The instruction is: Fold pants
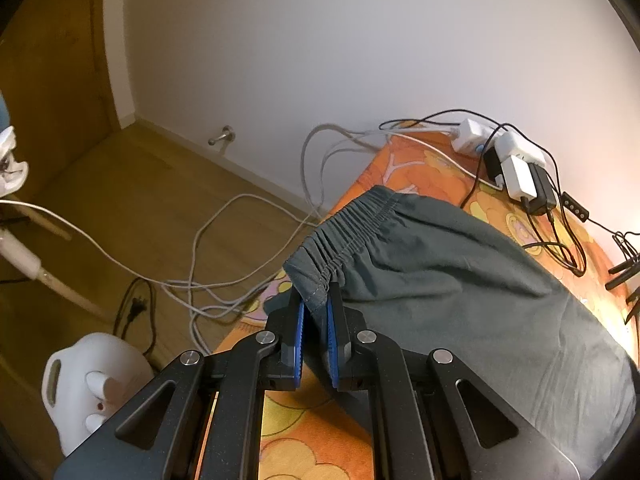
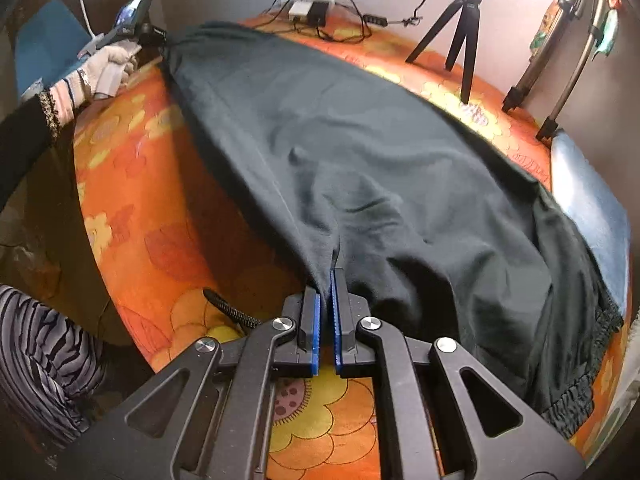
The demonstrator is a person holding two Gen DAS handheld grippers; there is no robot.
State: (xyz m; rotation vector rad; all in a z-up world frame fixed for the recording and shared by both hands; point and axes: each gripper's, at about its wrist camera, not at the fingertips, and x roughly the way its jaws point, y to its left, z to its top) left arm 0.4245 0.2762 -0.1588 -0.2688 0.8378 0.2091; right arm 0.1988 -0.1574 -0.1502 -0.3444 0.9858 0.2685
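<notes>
Grey pants point(image 1: 460, 264) are clenched at the waistband by the left gripper point(image 1: 316, 304) and mid-edge by the right gripper point(image 2: 327, 284), on an orange flowered surface point(image 2: 152, 208).

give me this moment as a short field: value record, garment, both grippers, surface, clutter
garment: dark grey pants, spread flat along the bed
left gripper: shut on the elastic waistband corner
right gripper: shut on a pinch of fabric near the crotch
surface: orange flowered bedsheet
clutter: chargers and cables by the wall, black tripod on the bed
</notes>
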